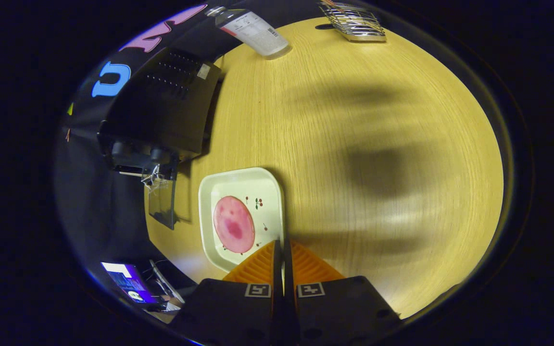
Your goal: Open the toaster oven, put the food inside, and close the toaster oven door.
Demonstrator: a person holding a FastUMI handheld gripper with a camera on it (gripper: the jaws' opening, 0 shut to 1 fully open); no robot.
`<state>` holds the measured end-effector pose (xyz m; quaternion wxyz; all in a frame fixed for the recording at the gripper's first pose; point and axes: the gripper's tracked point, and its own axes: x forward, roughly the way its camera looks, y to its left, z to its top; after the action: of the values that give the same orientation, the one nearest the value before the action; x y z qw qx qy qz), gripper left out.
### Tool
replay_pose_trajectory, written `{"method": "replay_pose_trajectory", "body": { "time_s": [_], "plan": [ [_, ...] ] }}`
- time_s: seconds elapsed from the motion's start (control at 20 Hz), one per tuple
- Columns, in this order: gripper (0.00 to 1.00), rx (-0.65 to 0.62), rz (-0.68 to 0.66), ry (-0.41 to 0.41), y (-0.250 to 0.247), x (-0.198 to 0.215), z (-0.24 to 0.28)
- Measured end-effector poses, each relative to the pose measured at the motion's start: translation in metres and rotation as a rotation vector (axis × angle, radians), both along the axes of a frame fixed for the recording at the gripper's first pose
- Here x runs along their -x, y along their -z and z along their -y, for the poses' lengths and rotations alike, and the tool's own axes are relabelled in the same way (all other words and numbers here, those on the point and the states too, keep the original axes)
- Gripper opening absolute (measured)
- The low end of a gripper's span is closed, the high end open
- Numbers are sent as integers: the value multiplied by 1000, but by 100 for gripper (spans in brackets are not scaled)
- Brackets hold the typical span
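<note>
From the view riding on my claw [283, 262], its two fingers are pressed together with no gap between them and nothing held. I take the square white plate [209, 185] with small cherry prints as my landmark: it lies on the pale wood-grain counter [378, 144] just ahead of the fingertips, and the round pink slice of food [233, 224] sits on it, a little to the left of the fingers. Beyond the plate and to its left stands the black toaster oven [166, 103], with what looks like its glass door [162, 204] hanging down open beside the plate, though I can't be sure at this angle. Far past the plate are a clear plastic bottle [257, 31] and a wire rack [354, 21]. I judge the step in hand is fetching the food: next I'd need to spread the fingers and close them on the plate's rim
</note>
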<state>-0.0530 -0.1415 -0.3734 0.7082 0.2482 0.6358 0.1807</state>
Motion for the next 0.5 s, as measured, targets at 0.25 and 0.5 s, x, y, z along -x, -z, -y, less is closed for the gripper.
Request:
{"method": "replay_pose_trajectory", "body": {
  "time_s": [0.25,0.5],
  "plan": [
    [5,-171,31,14,-13,2,-21],
    [5,-208,26,55,-22,16,-23]
  ]
}}
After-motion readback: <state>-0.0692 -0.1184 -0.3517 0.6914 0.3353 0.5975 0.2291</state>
